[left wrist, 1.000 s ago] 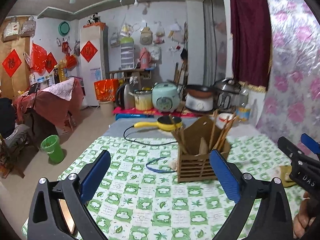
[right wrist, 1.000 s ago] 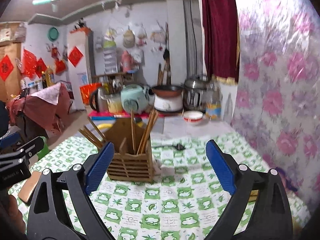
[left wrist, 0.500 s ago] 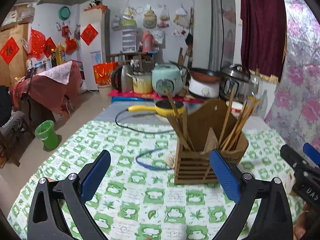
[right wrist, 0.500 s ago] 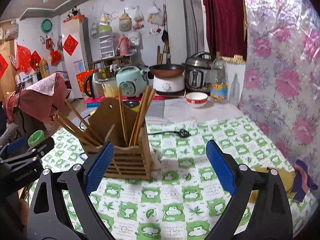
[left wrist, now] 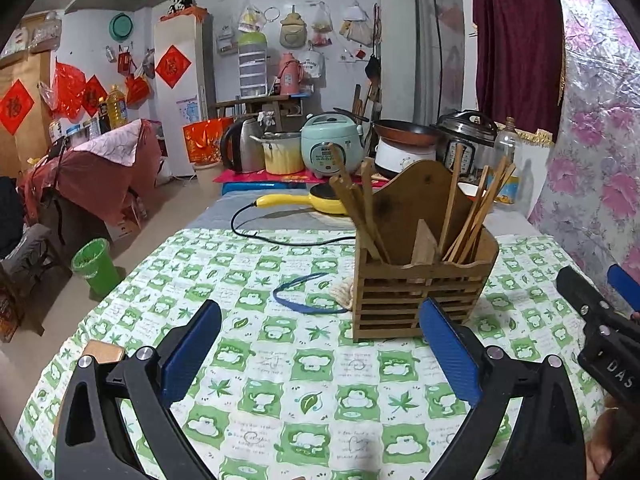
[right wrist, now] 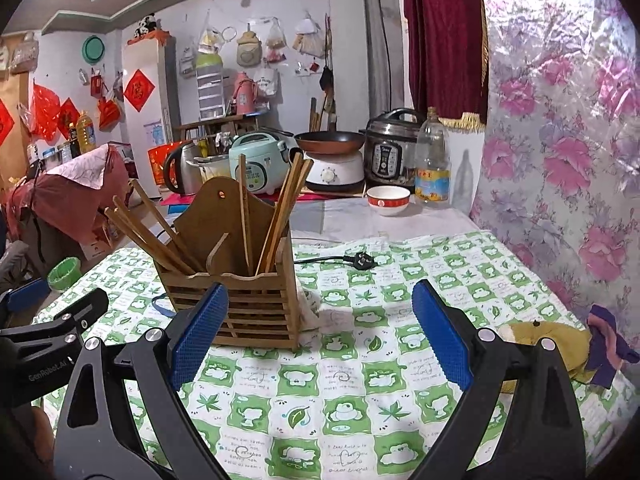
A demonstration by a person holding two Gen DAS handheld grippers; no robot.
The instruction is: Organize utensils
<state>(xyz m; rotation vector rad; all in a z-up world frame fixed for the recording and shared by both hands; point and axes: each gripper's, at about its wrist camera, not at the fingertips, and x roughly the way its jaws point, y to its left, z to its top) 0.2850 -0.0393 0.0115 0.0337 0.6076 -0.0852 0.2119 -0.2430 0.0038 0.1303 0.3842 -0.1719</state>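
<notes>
- Two grippers, left (left wrist: 320, 356) and right (right wrist: 320, 332), we are holding wide open, gripping nothing.
- We are seeing chopsticks (right wrist: 280, 216) leaning in the holder (right wrist: 248, 304).

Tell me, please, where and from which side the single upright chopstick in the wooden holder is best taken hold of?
Grip the single chopstick near its top, on the bare length above the wooden holder. Come from above and the front: the holder's tall back panel blocks the rear, and the stick stands nearly upright, apart from the fanned bunches. The right tongs, open, look better placed.
</notes>
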